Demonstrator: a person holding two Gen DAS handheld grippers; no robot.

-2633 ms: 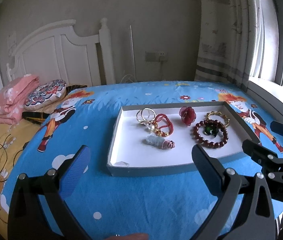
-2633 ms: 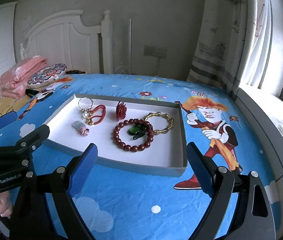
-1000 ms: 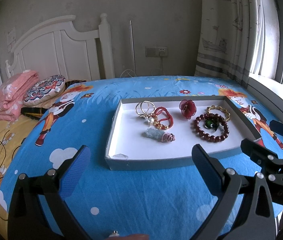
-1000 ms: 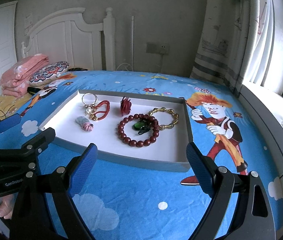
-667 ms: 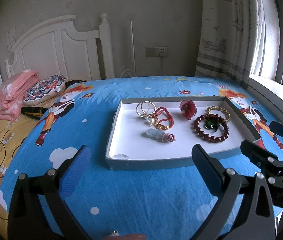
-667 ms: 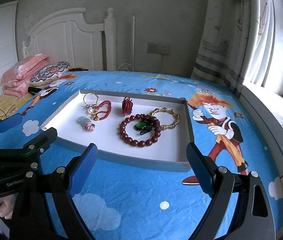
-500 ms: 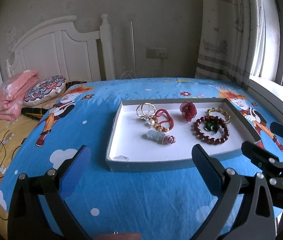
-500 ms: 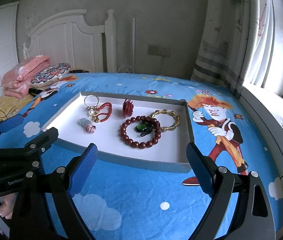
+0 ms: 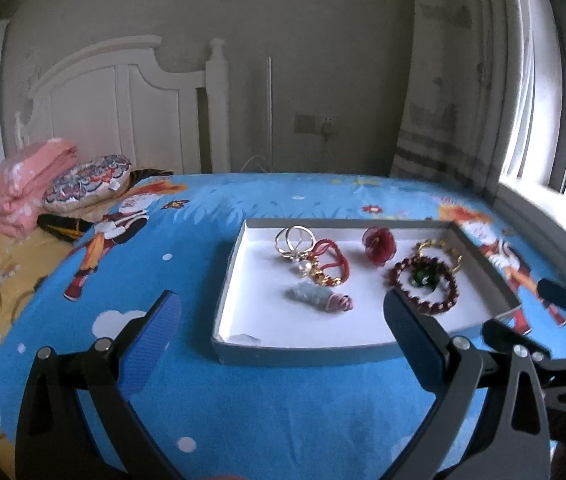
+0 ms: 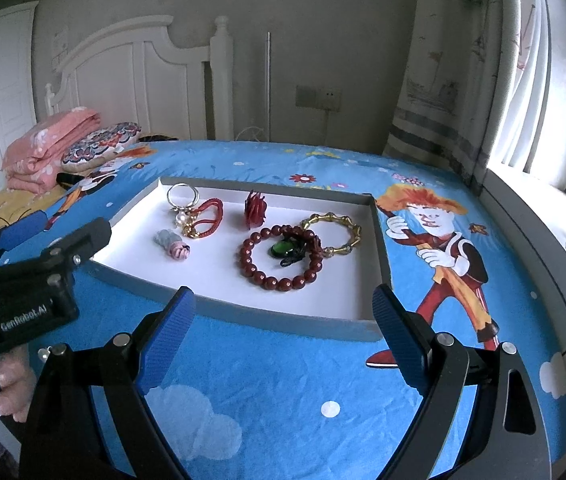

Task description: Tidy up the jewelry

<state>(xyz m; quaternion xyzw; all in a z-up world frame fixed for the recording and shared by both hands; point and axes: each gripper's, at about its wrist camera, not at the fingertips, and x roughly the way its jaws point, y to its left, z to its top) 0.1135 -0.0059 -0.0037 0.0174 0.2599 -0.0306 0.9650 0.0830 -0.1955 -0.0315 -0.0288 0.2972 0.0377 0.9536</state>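
The bed is soft, so a downward push could tip the shallow tray and slide the jewelry together; the red bead bracelet already overlaps the gold bangle, inviting a double pick; both the left gripper and right gripper hover short of the tray, jaws spread wide, empty.

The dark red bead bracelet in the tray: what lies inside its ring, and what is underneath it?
Inside the dark red bead bracelet lies a green pendant with a dark tassel. The bracelet overlaps the gold bangle, hiding part of it. The white tray floor shows beneath.
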